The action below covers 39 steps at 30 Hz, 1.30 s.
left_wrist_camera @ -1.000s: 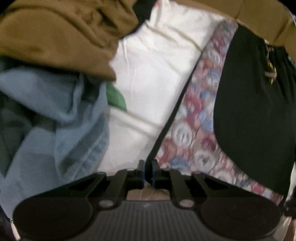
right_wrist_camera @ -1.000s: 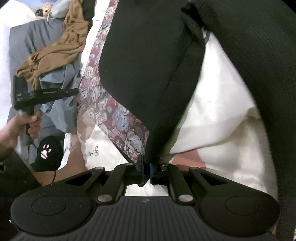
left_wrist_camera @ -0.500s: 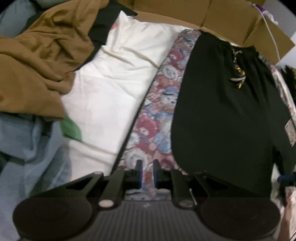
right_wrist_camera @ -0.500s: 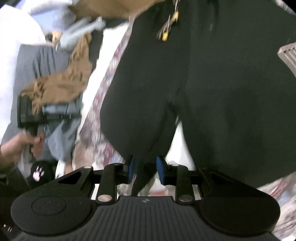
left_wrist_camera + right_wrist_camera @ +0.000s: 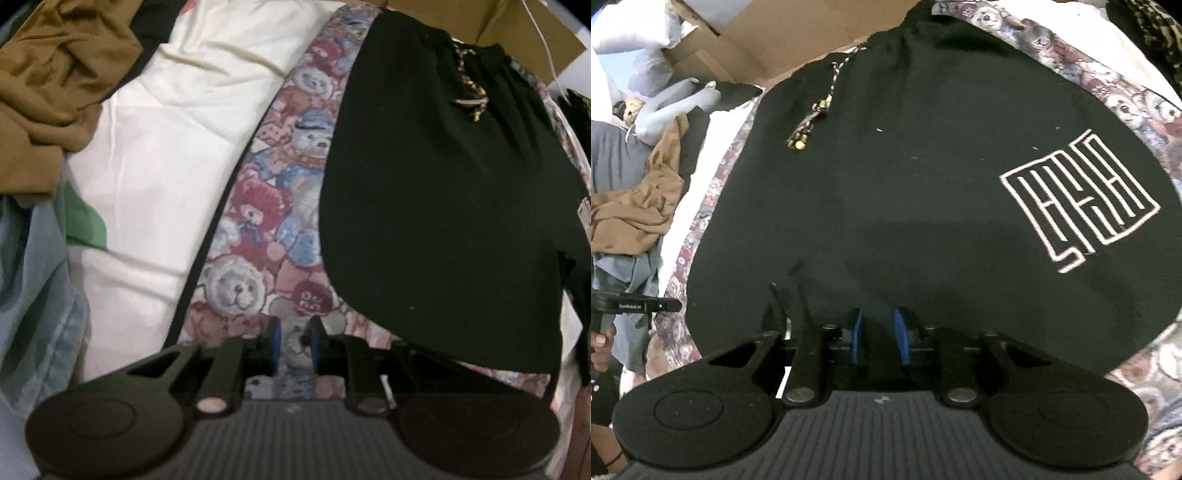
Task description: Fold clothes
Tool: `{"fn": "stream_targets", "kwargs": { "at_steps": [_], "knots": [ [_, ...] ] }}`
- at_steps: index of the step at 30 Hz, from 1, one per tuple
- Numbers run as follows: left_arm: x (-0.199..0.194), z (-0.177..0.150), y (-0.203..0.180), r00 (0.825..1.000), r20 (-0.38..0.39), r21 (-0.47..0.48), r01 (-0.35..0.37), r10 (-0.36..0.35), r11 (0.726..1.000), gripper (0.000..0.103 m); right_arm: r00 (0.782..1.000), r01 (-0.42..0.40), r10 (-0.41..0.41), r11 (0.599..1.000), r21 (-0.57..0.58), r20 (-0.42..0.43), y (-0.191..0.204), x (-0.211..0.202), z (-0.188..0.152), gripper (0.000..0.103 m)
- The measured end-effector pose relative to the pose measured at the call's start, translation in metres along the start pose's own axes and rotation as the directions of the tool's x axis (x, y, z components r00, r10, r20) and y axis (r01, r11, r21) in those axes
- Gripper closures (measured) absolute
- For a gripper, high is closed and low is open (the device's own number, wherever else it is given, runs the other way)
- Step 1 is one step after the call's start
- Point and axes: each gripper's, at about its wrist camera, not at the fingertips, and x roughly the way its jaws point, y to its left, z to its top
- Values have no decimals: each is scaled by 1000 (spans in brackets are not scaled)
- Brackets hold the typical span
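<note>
Black shorts (image 5: 905, 192) lie spread flat on the bear-print blanket (image 5: 266, 206), drawstring away from both tools, presumably laid out for folding. The left tool (image 5: 293, 347) is opening with nothing between its pads, just beside the shorts' hem; the right tool (image 5: 879, 339), narrowing, hovers ungripped over it. A cardboard box (image 5: 783, 40) beyond the waistband hides its contents.

Matt black knit shorts (image 5: 923, 184), woven teddy-bear blanket (image 5: 266, 206)
</note>
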Motion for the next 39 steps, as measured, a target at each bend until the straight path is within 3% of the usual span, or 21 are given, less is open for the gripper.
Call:
{"fn": "stream_targets", "kwargs": {
  "at_steps": [3, 6, 12, 18, 23, 29, 34, 39],
  "knots": [
    [-4, 8, -1, 999, 21, -15, -42, 42, 999, 85, 1000, 18, -18, 1000, -17, -7, -2, -4, -2, 78],
    [-18, 19, -3, 995, 90, -33, -30, 33, 999, 84, 1000, 25, -24, 999, -22, 9, -2, -13, -1, 77],
    [-33, 50, -15, 972, 234, -25, -11, 17, 1000, 63, 988, 112, -108, 993, -30, 110, -26, -35, 20, 73],
    [-18, 85, -33, 949, 314, 34, -2, -9, 999, 63, 960, 190, -188, 982, 10, 207, -51, -32, 51, 72],
    [-10, 111, -51, 934, 354, 74, 18, -43, 997, 63, 946, 199, -198, 980, 25, 255, -59, -25, 84, 69],
    [2, 159, -63, 898, 435, 123, 12, -65, 992, 63, 933, 230, -227, 973, 20, 278, -65, -4, 131, 69],
    [18, 195, -70, 856, 509, 112, 36, -89, 993, 65, 921, 234, -220, 972, -5, 321, -62, 16, 178, 69],
    [35, 217, -85, 837, 525, 158, 84, -155, 984, 70, 923, 218, -198, 976, -26, 330, -48, 36, 209, 69]
  ]
}}
